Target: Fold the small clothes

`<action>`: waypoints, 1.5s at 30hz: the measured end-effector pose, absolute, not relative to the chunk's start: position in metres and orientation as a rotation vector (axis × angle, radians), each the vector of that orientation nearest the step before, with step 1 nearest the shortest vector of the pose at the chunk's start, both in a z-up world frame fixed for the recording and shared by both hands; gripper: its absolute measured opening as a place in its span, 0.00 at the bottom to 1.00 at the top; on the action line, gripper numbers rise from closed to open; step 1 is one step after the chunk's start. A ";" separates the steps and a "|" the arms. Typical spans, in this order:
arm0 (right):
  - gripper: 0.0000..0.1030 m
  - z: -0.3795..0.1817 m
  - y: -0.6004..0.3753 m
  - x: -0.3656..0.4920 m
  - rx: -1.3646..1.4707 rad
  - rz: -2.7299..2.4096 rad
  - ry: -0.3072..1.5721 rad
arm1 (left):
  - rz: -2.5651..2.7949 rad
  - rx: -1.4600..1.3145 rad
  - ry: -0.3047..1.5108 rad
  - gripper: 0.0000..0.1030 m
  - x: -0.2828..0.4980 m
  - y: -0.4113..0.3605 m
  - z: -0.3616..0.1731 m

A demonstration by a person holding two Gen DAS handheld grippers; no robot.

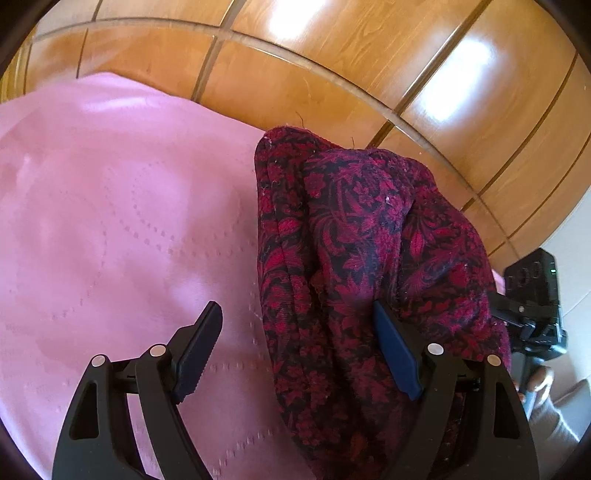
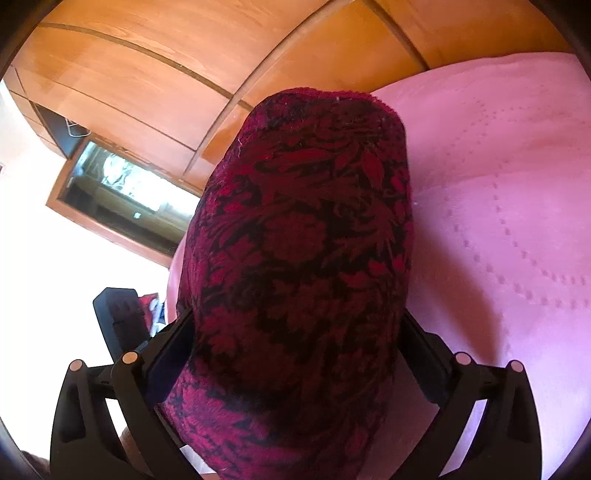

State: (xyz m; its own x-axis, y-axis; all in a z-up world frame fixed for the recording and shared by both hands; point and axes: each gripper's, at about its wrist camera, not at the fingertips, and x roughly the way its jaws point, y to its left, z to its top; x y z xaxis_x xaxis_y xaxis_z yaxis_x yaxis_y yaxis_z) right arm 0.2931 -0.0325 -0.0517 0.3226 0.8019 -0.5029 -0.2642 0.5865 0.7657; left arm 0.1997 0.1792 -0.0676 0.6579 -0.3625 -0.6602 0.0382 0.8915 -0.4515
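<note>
A dark red and black floral knit garment (image 1: pixel 351 229) lies bunched on a pink cloth (image 1: pixel 110 203). My left gripper (image 1: pixel 295 314) is open wide. Its left finger (image 1: pixel 201 347) hangs over the pink cloth, and its right finger (image 1: pixel 393 350) rests against the garment's folds. In the right wrist view the same garment (image 2: pixel 303 206) fills the gap of my right gripper (image 2: pixel 297 317), whose jaws stand wide apart. The fabric drapes over its fingertips and hides them. The pink cloth (image 2: pixel 498 184) spreads out to the right.
A curved glass table edge (image 1: pixel 332 70) runs behind the pink cloth, with glossy wooden panels (image 1: pixel 369 33) beyond it. The other gripper's black body (image 1: pixel 535 295) and a hand (image 1: pixel 539 380) show at the right. A wood-framed opening (image 2: pixel 122 199) sits at the left.
</note>
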 end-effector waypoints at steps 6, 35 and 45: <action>0.98 -0.063 -0.024 0.313 0.670 0.859 1.047 | -0.324 -0.572 0.837 0.74 0.205 0.192 -0.081; 0.71 -0.006 -0.290 0.121 0.764 0.397 0.630 | -0.912 -0.352 0.971 0.52 0.250 -0.133 -0.031; 0.82 -0.100 -0.362 0.078 0.950 0.147 0.633 | -0.798 0.083 0.916 0.55 0.248 -0.234 -0.046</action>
State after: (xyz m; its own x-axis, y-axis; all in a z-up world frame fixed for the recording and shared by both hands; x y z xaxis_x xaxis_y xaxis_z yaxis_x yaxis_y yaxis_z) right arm 0.0777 -0.3618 -0.0996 0.8110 0.3854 -0.4401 0.1524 0.5871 0.7950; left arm 0.2479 -0.2341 -0.0461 0.3490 -0.5814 -0.7350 0.6485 0.7160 -0.2585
